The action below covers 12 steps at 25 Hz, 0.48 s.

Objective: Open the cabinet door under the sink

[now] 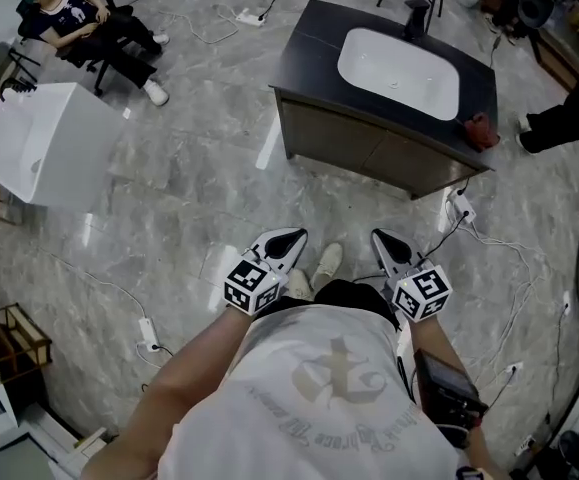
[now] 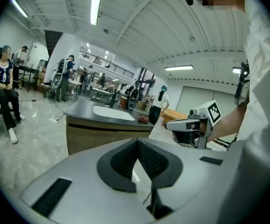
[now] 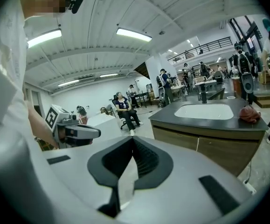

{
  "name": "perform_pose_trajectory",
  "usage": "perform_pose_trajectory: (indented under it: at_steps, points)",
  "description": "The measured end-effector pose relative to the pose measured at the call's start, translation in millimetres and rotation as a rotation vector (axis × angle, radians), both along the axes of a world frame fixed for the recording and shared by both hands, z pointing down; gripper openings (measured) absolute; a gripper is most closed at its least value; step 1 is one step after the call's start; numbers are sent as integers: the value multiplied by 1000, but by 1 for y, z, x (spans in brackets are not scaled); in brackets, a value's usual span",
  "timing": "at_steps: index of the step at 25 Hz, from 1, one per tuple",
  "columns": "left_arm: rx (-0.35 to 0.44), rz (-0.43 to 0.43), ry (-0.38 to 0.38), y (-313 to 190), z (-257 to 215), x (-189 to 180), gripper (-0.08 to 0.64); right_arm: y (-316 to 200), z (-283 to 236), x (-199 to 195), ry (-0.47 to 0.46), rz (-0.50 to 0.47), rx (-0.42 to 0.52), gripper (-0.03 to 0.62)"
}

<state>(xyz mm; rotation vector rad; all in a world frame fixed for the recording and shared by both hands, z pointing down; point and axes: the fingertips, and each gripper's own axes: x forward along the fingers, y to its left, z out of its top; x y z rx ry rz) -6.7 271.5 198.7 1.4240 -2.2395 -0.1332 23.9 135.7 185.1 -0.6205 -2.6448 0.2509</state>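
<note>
The sink cabinet (image 1: 369, 153) stands a few steps ahead on the grey floor, with a dark top, a white basin (image 1: 399, 73) and two closed wooden doors. A red cloth (image 1: 480, 130) lies on its right corner. My left gripper (image 1: 287, 238) and right gripper (image 1: 384, 240) are held side by side near my body, well short of the cabinet, both shut and empty. In the left gripper view the left gripper (image 2: 137, 141) points at the cabinet (image 2: 102, 134). The right gripper (image 3: 134, 139) faces the doors (image 3: 204, 146) from the other side.
A white box-like unit (image 1: 44, 143) stands at the left. Beyond it a person (image 1: 89, 28) sits on a chair. A power strip (image 1: 461, 208) with cables lies by the cabinet's right foot. Another person's legs (image 1: 569, 113) show at the right edge.
</note>
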Motion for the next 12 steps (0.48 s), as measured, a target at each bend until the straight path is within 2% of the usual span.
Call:
perform_pose_trajectory:
  at_steps: [5,12]
  points:
    - [-28,-24,11,-14,6,-28,9,-9,12,-39,10,-19,-1,14]
    - [-71,-62,4,-42,12,-75,9,-29,38,-90,21,-93,17,14]
